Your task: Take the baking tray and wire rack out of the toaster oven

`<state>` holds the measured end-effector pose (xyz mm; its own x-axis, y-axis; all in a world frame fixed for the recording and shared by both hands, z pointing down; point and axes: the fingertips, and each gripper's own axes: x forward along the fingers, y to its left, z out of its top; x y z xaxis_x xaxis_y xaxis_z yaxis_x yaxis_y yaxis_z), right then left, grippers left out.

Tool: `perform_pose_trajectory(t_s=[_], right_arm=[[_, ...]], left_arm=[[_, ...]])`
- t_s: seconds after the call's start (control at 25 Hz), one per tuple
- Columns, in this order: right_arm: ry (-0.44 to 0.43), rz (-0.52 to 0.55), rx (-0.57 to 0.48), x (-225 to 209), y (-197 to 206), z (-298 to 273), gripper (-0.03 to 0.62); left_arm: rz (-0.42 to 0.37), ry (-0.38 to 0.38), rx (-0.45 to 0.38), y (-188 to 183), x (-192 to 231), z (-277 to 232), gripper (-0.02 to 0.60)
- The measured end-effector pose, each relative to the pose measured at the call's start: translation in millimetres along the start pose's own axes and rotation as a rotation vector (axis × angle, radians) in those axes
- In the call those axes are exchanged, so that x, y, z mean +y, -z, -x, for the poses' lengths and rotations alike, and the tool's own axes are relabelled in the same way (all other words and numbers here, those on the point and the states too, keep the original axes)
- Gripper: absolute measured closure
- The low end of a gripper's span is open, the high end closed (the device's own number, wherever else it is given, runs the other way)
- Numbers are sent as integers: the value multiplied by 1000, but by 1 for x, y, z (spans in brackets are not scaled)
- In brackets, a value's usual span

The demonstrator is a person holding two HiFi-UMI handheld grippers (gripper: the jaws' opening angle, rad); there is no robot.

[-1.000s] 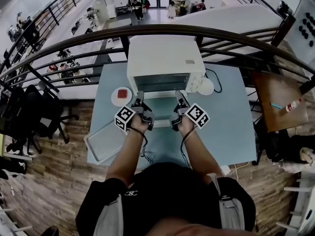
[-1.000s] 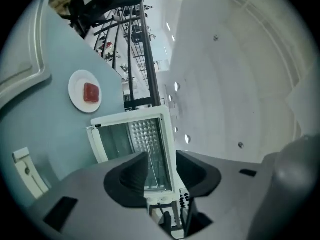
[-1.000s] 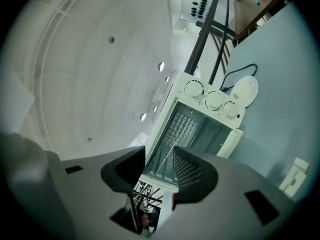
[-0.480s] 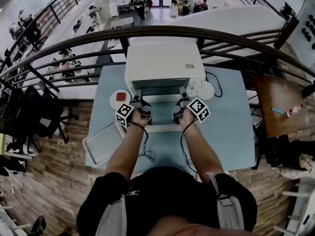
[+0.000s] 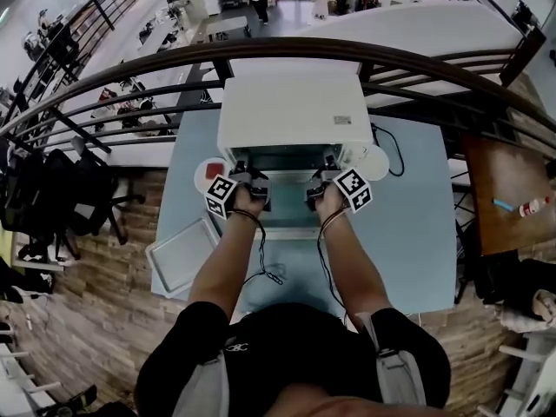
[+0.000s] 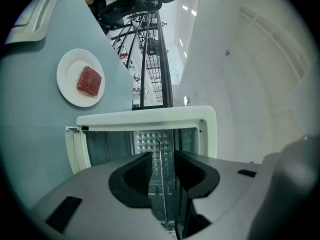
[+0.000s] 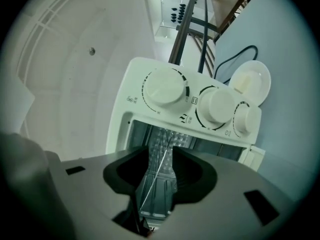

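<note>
While the label on the toaster oven (image 5: 287,111) is too small to read, the right gripper view alone shows a 10 by the smallest dial (image 7: 246,120). I have the left gripper (image 6: 162,159) and right gripper (image 7: 161,156) at the oven's mouth, short of it a second ago. Both have their fingers part open, with a wire of the wire rack (image 6: 162,194) between them, unpressed. The baking tray (image 5: 182,254) lies well left of the left fingers.

Tabletop (image 5: 408,224): pale blue, rectangular, set against the railing.
Railing (image 5: 287,49): dark metal, curved, several bars under a broad top rail.
Floor (image 5: 95,320): brown wood planks, worn.
Left of the tabletop: black office chairs (image 5: 61,202).
Right of it: a brown wooden side table (image 5: 499,176).
Beyond the railing: a lower hall (image 5: 200,11) with desks, equipment and standing people, brightest at its far end.
</note>
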<state>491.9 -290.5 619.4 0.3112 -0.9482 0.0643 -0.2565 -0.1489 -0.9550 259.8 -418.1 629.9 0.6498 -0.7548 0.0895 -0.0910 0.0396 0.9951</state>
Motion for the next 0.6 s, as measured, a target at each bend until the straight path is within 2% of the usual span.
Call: perform_pose_trajectory(t_s=[0.32, 0.6], right_arm=[[-17, -38, -45, -4, -15, -23, 462], [-11, -62, -45, -5, -15, -36, 526]], left_arm=[[5, 1, -4, 0, 4, -27, 437], [33, 48, -34, -5, 1, -41, 450]])
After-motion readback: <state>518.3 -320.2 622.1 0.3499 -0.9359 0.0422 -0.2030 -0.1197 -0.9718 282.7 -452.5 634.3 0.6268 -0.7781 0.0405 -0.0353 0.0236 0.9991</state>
